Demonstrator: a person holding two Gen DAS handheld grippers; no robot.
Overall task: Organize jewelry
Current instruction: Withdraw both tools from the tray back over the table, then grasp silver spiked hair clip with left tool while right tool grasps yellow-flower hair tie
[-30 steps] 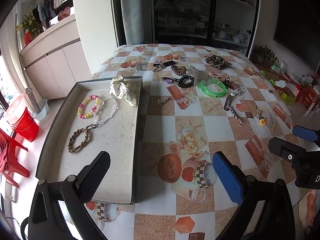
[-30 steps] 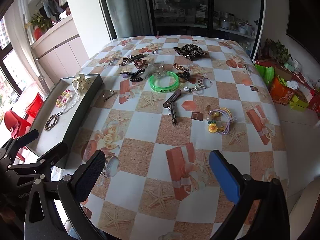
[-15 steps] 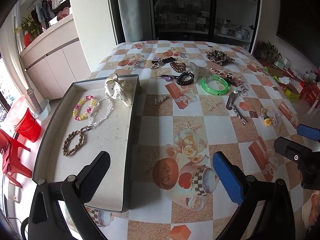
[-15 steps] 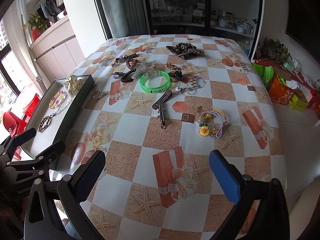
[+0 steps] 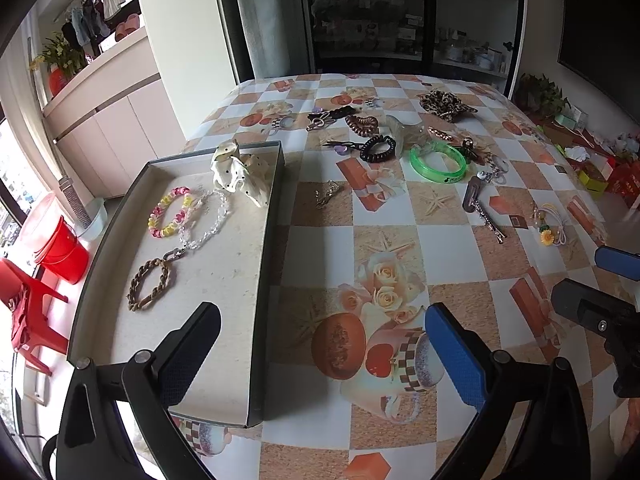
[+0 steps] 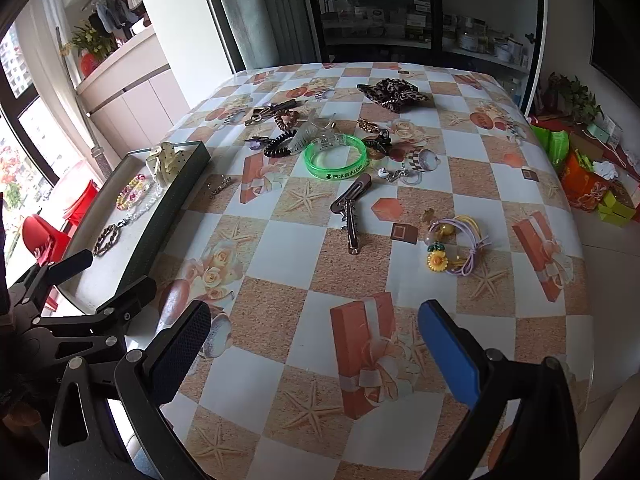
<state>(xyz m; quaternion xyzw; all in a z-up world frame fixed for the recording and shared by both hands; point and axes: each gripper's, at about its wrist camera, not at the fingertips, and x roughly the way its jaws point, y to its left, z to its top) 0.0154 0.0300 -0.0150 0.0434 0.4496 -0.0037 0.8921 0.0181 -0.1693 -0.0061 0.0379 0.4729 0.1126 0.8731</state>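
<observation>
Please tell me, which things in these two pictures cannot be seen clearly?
- Tray: its near corner is hidden behind the left gripper, left wrist view.
- Green bangle: its printed text is too small to read, right wrist view.
- Small chain beside the tray: too small to tell its type.

The only lettering sits on the green bangle [image 6: 335,156], which lies toward the far middle of the table [image 6: 280,360]: a dark printed line runs along its near outer wall, with a small dark mark at its left end. The characters are too small to read. In the left wrist view the same bangle [image 5: 438,160] shows only a dark smudge.
</observation>
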